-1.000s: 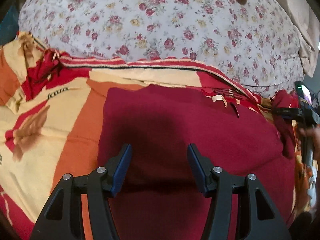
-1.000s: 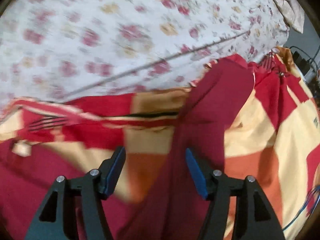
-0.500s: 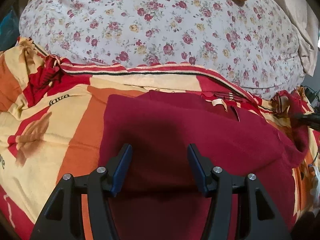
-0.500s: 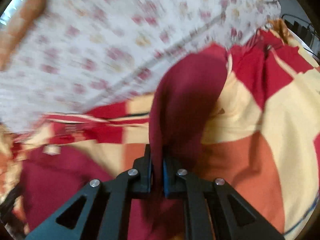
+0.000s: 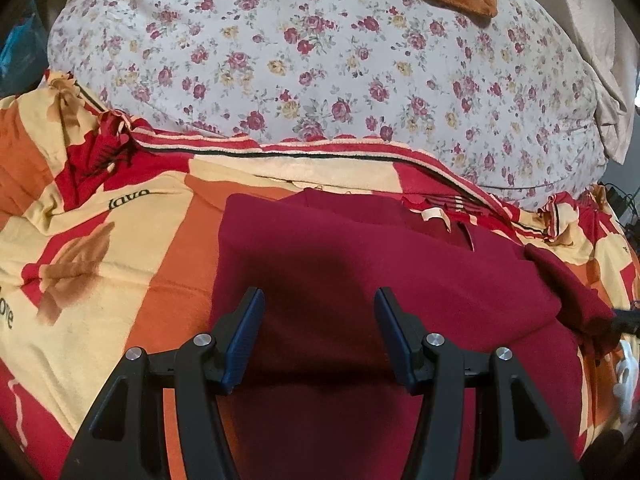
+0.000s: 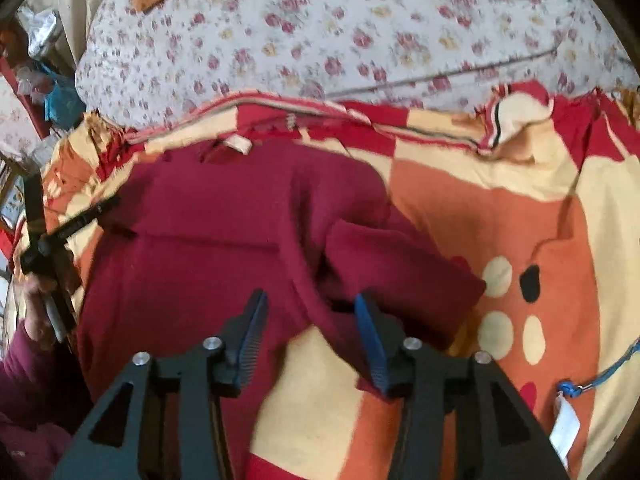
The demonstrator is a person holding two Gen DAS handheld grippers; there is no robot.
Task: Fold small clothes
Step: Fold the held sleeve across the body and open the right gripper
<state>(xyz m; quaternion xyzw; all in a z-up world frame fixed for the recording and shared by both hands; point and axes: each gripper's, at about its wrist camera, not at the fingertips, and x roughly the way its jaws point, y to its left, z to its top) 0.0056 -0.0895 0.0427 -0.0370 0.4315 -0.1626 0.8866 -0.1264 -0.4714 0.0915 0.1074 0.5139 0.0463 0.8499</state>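
Two open claws, left claw (image 5: pixel 319 312), right claw (image 6: pixel 310 316), fuzzy maroon garment (image 5: pixel 360 260)

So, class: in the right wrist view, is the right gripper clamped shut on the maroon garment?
No: the right gripper has its jaws spread wide, with the folded sleeve of the maroon garment lying loose between them.
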